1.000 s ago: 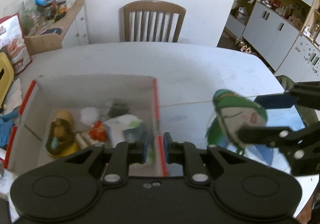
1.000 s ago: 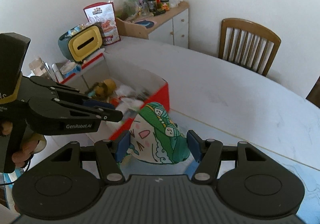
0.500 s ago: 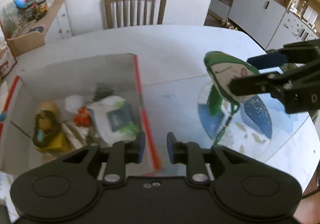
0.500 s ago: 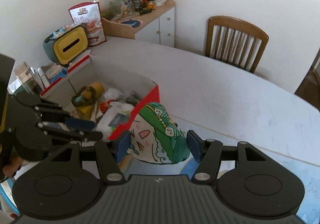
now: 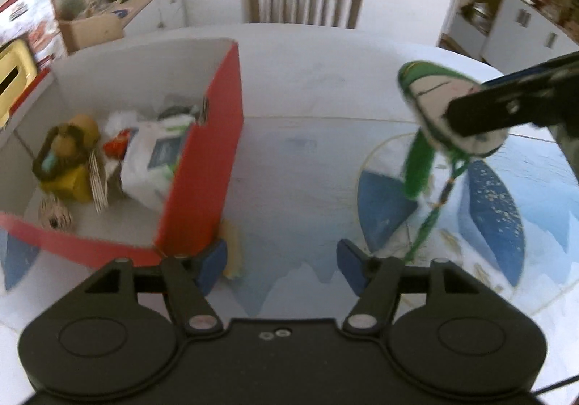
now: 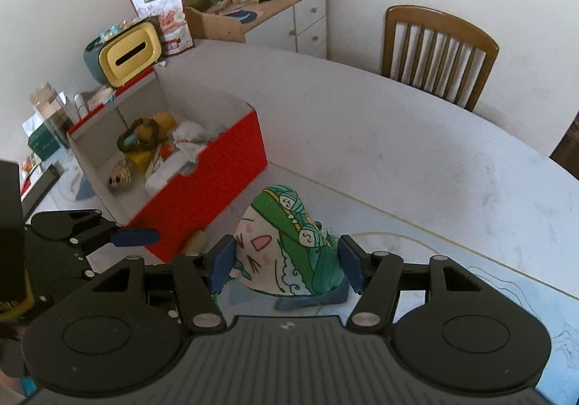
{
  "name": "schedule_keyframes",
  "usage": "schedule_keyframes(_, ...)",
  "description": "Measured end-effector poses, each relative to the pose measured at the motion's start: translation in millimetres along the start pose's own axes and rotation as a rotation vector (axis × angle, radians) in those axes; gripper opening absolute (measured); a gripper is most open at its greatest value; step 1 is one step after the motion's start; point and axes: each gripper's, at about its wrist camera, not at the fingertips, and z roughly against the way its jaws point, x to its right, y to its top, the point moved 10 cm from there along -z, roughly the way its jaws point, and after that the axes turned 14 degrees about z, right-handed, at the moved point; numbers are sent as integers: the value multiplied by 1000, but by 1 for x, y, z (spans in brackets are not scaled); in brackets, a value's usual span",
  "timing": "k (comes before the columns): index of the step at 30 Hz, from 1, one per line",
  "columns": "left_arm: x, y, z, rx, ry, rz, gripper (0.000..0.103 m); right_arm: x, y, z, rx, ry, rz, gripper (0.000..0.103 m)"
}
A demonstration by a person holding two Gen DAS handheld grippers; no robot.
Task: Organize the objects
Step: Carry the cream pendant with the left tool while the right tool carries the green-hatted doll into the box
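My right gripper [image 6: 286,265] is shut on a green and white cartoon pouch [image 6: 286,253] and holds it above the table; in the left wrist view the pouch [image 5: 434,108] hangs at the right with green tassels trailing down. A red cardboard box [image 6: 202,177] with a white inside stands on the table at the left, holding a yellow figure [image 6: 144,140], a white packet and small items; it also shows in the left wrist view [image 5: 210,151]. My left gripper [image 5: 282,260] is open and empty, low by the box's near right corner.
A wooden chair [image 6: 438,50] stands at the table's far side. A sideboard [image 6: 275,14] with jars, a yellow tissue box [image 6: 126,54] and snack bags crowd the left. A blue patterned mat [image 5: 470,209] covers the near table. Something yellowish [image 5: 231,249] lies by the box corner.
My left gripper has opened wide and dropped low to the box's near right corner. My right gripper still holds the pouch, now farther from the box.
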Motion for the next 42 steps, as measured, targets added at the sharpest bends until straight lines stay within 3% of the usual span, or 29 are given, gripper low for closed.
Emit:
schedule_keyframes(9, -10, -11, -29, 40, 180, 58, 65, 21, -15, -7, -10, 57, 44, 61)
schedule_keyframes(15, -17, -14, -44, 6, 206, 110, 58, 28, -20, -19, -17, 96, 48, 61)
schedule_keyframes(20, -21, -10, -46, 1, 183, 171, 48, 30, -23, -31, -28, 118, 46, 61)
schedule_keyframes(22, -25, -8, -46, -5, 159, 198, 30, 30, -24, -34, -31, 123, 43, 61)
schedule_keyframes(25, -34, -6, -43, -10, 165, 225, 14, 31, -25, -38, -36, 130, 38, 61)
schedule_keyframes(33, -34, -10, -40, -36, 116, 236, 14, 28, -25, -40, -35, 127, 20, 61)
schedule_keyframes(42, -17, 3, -10, -52, -22, 164, 14, 20, -16, -29, -25, 85, 3, 61)
